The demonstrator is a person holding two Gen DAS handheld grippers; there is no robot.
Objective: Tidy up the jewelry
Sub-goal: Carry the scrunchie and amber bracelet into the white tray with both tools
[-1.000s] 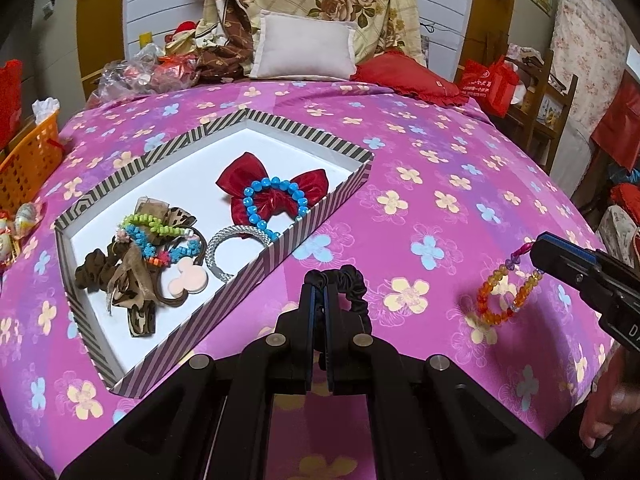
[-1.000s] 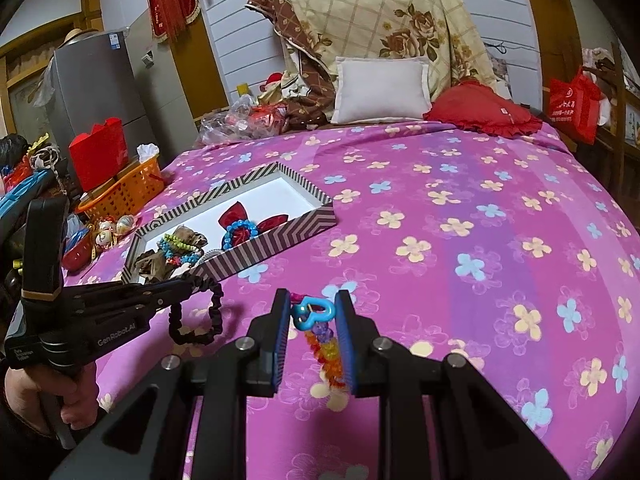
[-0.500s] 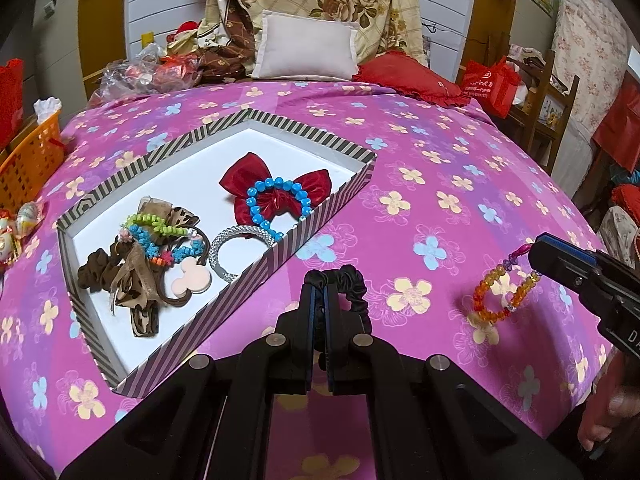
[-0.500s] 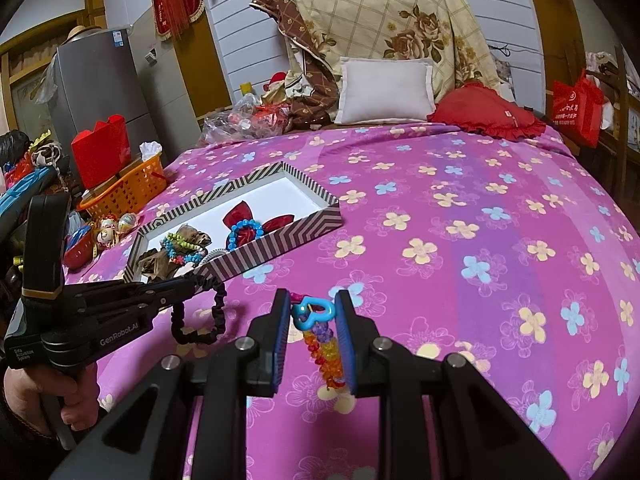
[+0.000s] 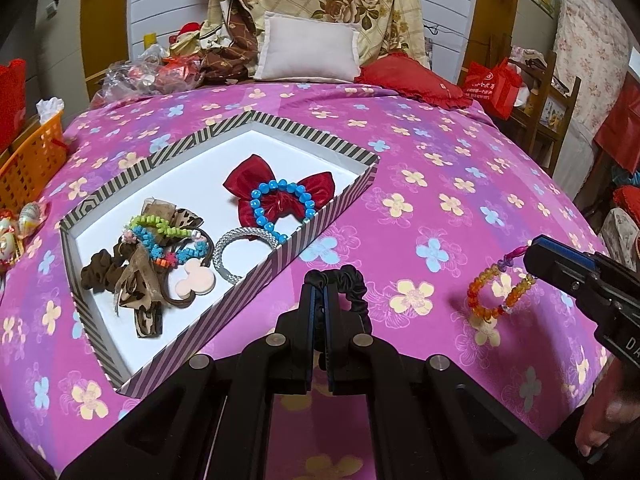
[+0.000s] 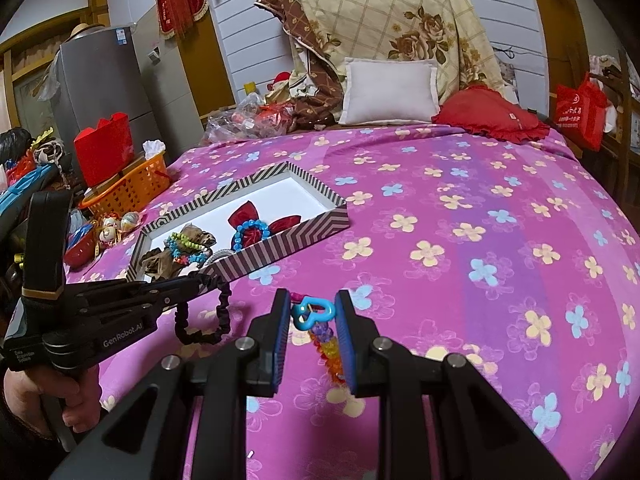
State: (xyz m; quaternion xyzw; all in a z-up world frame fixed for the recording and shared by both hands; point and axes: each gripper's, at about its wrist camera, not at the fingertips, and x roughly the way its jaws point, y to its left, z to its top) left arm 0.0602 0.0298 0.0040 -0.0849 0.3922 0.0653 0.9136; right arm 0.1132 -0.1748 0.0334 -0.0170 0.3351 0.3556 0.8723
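My left gripper is shut on a black scrunchie and holds it above the bedspread, just right of the striped tray. The scrunchie hangs as a loop in the right wrist view. My right gripper is shut on an orange beaded bracelet by its blue heart charm; the bracelet dangles in the left wrist view. The tray holds a red bow, a blue bead bracelet, a silver bangle and brown hair ties.
The pink floral bedspread covers the bed. A white pillow and a red cushion lie at the head. An orange basket and clutter stand beyond the left edge. A chair and red bag stand at the right.
Both grippers have drifted slightly forward toward the tray with their items still held. Nothing was let go.
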